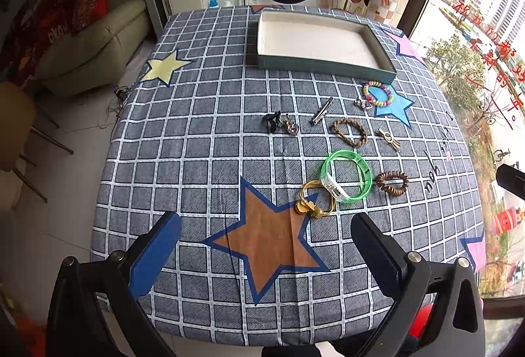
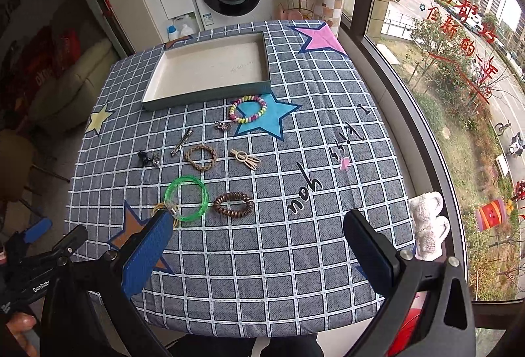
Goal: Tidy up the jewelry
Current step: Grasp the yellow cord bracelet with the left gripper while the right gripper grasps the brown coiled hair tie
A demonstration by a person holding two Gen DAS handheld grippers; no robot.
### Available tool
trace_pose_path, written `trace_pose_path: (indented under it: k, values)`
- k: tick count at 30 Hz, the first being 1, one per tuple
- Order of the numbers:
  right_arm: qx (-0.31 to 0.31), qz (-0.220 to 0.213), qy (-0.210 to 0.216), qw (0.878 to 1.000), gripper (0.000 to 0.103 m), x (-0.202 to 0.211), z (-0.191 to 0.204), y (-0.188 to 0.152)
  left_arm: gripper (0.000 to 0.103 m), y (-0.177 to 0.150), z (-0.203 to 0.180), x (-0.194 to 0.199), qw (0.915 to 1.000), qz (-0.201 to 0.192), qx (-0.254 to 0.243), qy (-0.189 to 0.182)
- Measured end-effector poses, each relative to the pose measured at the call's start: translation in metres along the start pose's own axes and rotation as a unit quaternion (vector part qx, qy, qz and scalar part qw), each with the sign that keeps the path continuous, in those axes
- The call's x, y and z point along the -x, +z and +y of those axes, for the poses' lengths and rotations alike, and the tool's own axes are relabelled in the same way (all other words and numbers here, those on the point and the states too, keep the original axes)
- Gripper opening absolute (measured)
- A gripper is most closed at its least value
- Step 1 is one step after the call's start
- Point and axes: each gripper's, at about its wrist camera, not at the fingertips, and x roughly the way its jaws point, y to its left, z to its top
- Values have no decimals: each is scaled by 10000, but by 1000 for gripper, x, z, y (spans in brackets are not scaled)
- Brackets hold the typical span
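A shallow tray point(image 1: 323, 65) with a white lining and dark green walls sits at the far side of the tabletop point(image 1: 197, 143); nothing lies in it. All the jewelry is spread on the checked cloth in front of it. Just beside the tray's near wall is a multicolored bead bracelet point(image 1: 378, 93), then a metal hair clip point(image 1: 322, 111), a braided brown bracelet point(image 1: 349, 131) and a black clip point(image 1: 272, 121). Nearer lie a green bangle point(image 1: 347, 175), touching a gold bracelet point(image 1: 314, 201), and a dark wooden bead bracelet point(image 1: 392, 182). The left claw point(image 1: 265, 227) and the right claw point(image 2: 257, 225) both hover above the near edge, fingers spread wide, holding nothing.
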Motion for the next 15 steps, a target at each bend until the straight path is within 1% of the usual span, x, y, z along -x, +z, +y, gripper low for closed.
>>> trace_pose_path:
  k: [4, 8, 10, 15]
  values:
    - [-86, 466, -59, 9989, 103, -40, -6, -5, 103, 0, -1, -43, 9993, 355, 92, -15]
    - [-142, 778, -75, 9968, 103, -77, -7, -8, 103, 3, -5, -80, 9980, 625, 131, 15]
    - [-107, 902, -96, 9958, 103, -93, -5, -7, 103, 5, -7, -93, 9975, 693, 119, 9]
    - [-73, 1061, -147, 9942, 103, -127, -4, -2, 103, 8, -14, -115, 9971, 744, -62, 130]
